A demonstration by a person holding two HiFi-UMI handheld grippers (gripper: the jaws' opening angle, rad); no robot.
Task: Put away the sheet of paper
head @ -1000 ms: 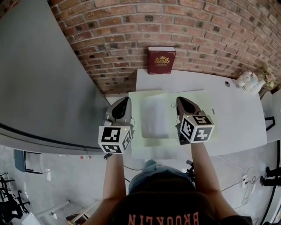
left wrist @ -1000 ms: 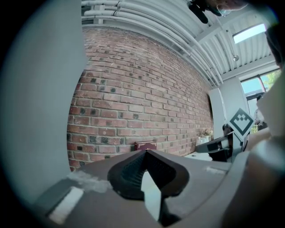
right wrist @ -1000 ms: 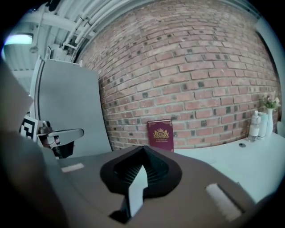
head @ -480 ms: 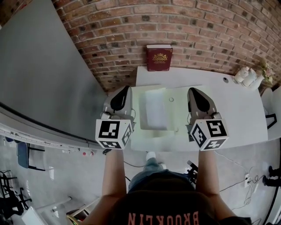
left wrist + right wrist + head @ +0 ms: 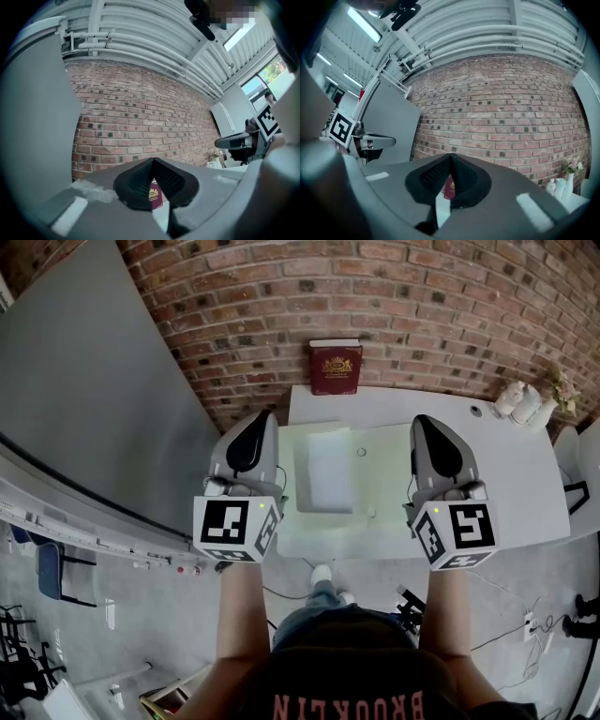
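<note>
Hovering either side of the sheet of paper (image 5: pixel 328 470) on the table (image 5: pixel 511 474), left gripper (image 5: pixel 264 416) and right gripper (image 5: pixel 421 420) both show jaws together, empty.

Orange "BROOKLYN" lettering, upside down, on near dark shirt (image 5: pixel 347 681). Gold print on far dark red hardcover book (image 5: pixel 335 367) unreadable.

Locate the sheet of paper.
In the head view, the sheet of paper lies on the left half of the pale green mat on the white table, in front of the red book.
</note>
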